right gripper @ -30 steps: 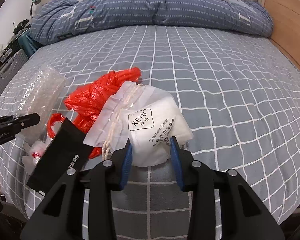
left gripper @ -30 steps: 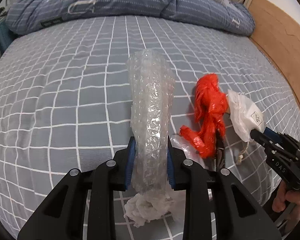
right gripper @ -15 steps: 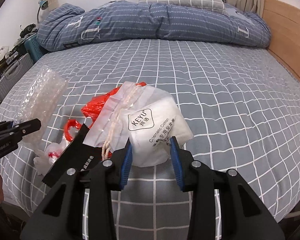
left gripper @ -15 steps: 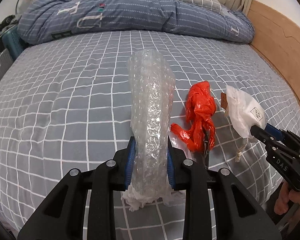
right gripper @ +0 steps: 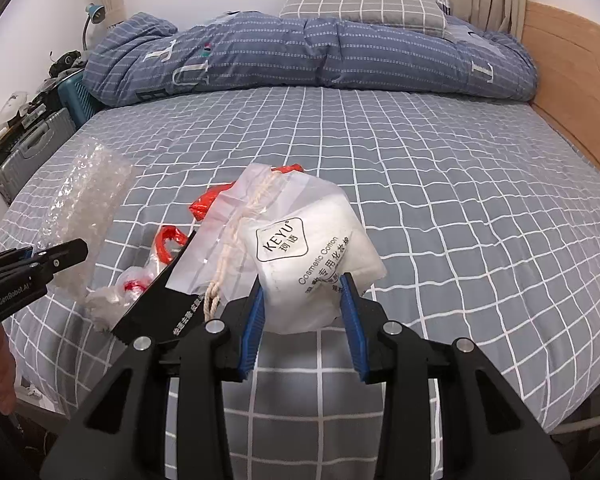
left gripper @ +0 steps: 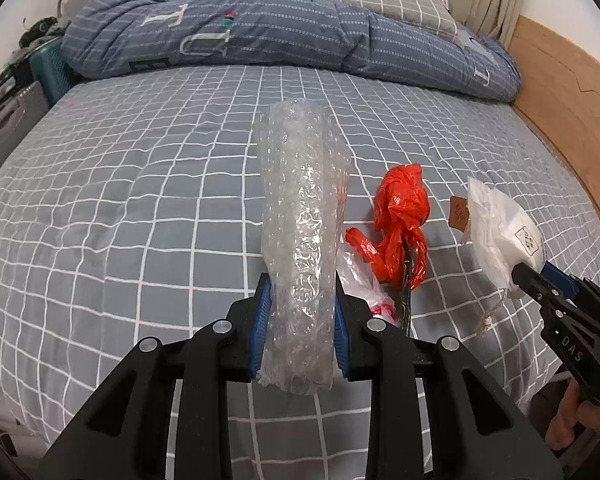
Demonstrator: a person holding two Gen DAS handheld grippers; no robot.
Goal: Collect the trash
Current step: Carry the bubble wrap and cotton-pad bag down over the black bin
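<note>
The left hand-held gripper [left gripper: 300,332] is clamped on a roll of bubble wrap [left gripper: 302,216], which stands up from the jaws above the bed [left gripper: 120,200]. The right hand-held gripper [right gripper: 304,320] is clamped on a white bag of cotton pads [right gripper: 312,260] with a cord hanging from it. Both things are lifted off the bed.

The rest of the trash lies on the bed near the bubble wrap, on the side toward the right hand-held gripper: a red plastic bag [left gripper: 400,216], a thin clear bag with red print [left gripper: 360,284] just beside the roll, and a flat black packet [right gripper: 156,304] under the red bag.

What could go wrong: the bubble wrap is soft and slippery, and it is held only at its lower end, so it may slide out or bend over if the hand swings quickly. The cotton pad bag is held by its soft bottom corner, so the loose film could slip from the pads. The hanging cord may also catch on the black packet.

Compared with one second ago, both hand-held grippers are higher and further back from the bed. More of the blanket [left gripper: 260,32] and pillow [right gripper: 360,4] is now seen. The red plastic bag looks smaller and further away. The grip on both things is unchanged.
</note>
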